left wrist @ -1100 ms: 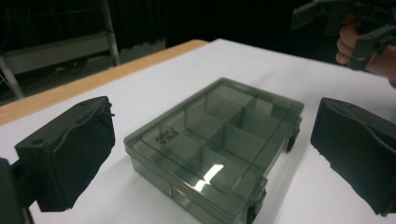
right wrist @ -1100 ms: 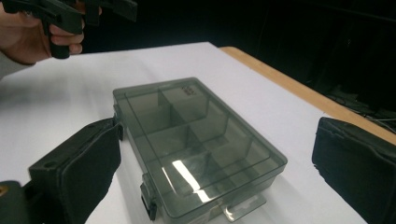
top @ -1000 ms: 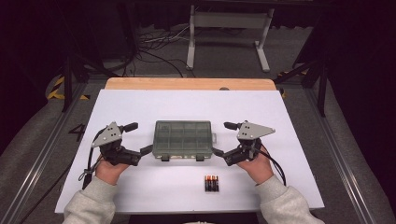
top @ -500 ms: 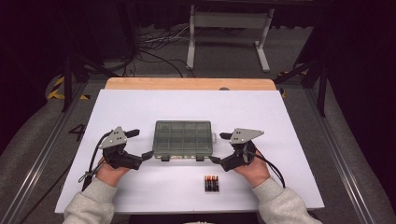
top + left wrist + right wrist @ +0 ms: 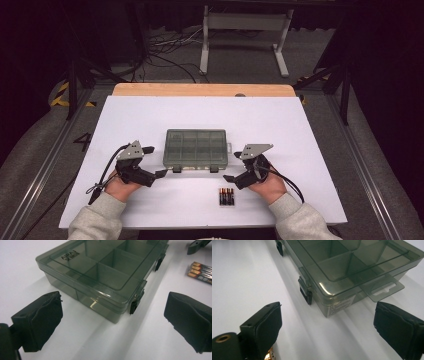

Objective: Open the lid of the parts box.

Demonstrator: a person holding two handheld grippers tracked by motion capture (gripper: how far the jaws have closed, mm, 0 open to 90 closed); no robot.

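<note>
A closed, smoky-green see-through compartment box (image 5: 195, 147) lies in the middle of the white table top (image 5: 300, 130), with two black latches on its near side. My left gripper (image 5: 155, 161) is low at the box's near left corner. It is open, and its pads flank that corner (image 5: 113, 315) and one latch (image 5: 136, 302) without touching them. My right gripper (image 5: 232, 166) is at the near right corner (image 5: 327, 310), open and apart from the box (image 5: 352, 267). Its jaws have just been closing a little, and nothing is held between them. A small row of batteries (image 5: 226, 196) lies in front of the box.
The box's hang tab (image 5: 383, 288) sticks out on its right side. A wooden strip (image 5: 200, 90) borders the far edge of the table. On the floor beyond are cables and a white stand (image 5: 245, 30). In the left gripper view the batteries (image 5: 201, 271) lie at the right.
Both hands have sunk toward the table and now sit lower beside the box's near corners. The box and the batteries have not moved.
</note>
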